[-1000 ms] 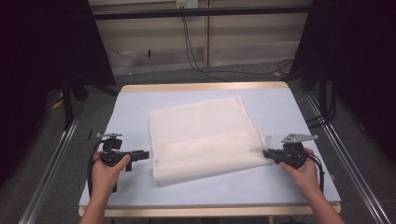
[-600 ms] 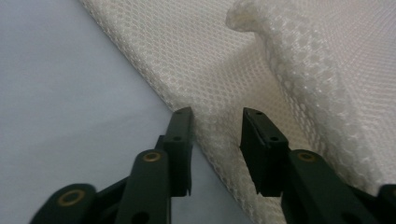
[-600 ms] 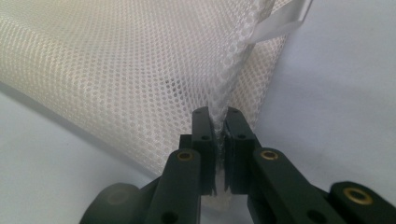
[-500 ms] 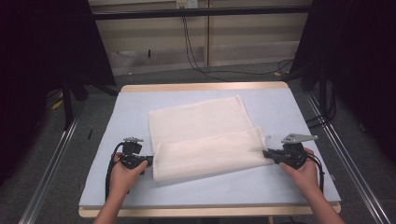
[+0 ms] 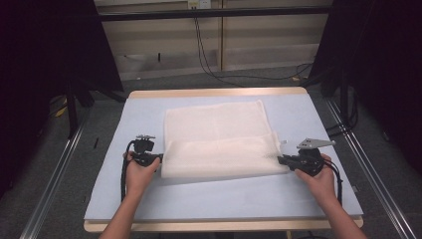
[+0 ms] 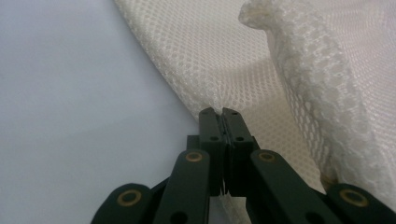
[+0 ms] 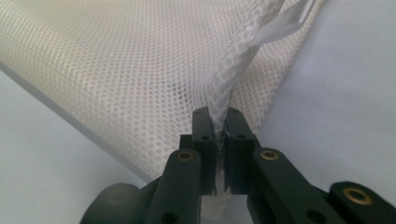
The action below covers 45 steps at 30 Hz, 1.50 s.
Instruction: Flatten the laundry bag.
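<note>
Room: dark curtains both sides, pale panelled back wall [image 5: 259, 50] with cables [image 5: 219, 74] trailing onto grey floor. Table [image 5: 109, 189] has a light blue top with a wood edge. Cream mesh cloth [image 5: 219, 134] lies mid-table, near half folded over. Left gripper [image 5: 160, 159] clamped on the cloth's left edge; right gripper [image 5: 279, 160] pinching its right corner, by a white tag [image 7: 285, 25].

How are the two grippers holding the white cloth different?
The left gripper pinches the mesh cloth at its left edge, and the right gripper pinches its right edge. The right gripper carries a grey three-cornered plate on top; the left gripper has none that I can see. Both are shut on the cloth, low over the table.
</note>
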{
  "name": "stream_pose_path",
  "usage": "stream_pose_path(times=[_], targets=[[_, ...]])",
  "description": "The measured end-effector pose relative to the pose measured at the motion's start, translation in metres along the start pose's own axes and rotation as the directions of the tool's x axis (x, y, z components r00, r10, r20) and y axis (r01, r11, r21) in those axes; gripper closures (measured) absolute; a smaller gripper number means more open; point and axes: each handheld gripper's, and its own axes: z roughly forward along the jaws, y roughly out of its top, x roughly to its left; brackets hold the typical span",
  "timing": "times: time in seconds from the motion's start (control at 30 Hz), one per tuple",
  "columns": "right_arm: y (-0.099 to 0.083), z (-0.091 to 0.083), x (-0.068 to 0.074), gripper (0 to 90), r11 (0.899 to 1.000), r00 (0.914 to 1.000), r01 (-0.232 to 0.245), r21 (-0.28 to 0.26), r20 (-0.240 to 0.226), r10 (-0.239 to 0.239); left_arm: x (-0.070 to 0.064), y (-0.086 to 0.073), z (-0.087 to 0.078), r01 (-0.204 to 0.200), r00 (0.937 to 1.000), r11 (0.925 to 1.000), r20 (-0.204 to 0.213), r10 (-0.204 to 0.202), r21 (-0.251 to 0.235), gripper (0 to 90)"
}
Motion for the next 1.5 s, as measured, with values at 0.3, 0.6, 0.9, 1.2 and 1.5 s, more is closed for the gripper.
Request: stream_pose_path(times=[0.3, 0.6, 0.9, 1.2, 1.5], targets=[[0.006, 0.002, 0.001, 85.3, 0.999, 0.9995, 0.03, -0.028, -0.009, -0.03, 0.011, 0.016, -0.003, 0.015, 0.9989, 0.9994, 0.045, -0.013, -0.03, 82.4], [-0.003, -0.007, 0.007, 85.2, 0.999, 0.9992, 0.03, -0.027, -0.027, -0.031, 0.002, 0.005, -0.033, 0.029, 0.9931, 0.9964, 0.116, -0.02, -0.079, 74.8], [-0.008, -0.008, 0.008, 84.6, 1.0, 0.9992, 0.021, -0.022, -0.033, -0.022, -0.003, -0.01, -0.032, 0.024, 0.9755, 0.9996, 0.219, -0.021, -0.014, 87.1], [-0.015, -0.011, 0.008, 84.1, 1.0, 0.9985, 0.009, -0.017, -0.055, -0.01, -0.004, -0.033, -0.024, -0.009, 0.9757, 0.997, 0.219, -0.009, 0.077, 90.0], [-0.025, -0.022, 0.008, 81.9, 0.999, 0.9966, -0.003, -0.032, -0.082, 0.0, -0.009, -0.042, -0.025, -0.022, 0.9818, 0.9964, 0.19, 0.006, 0.082, 90.0]])
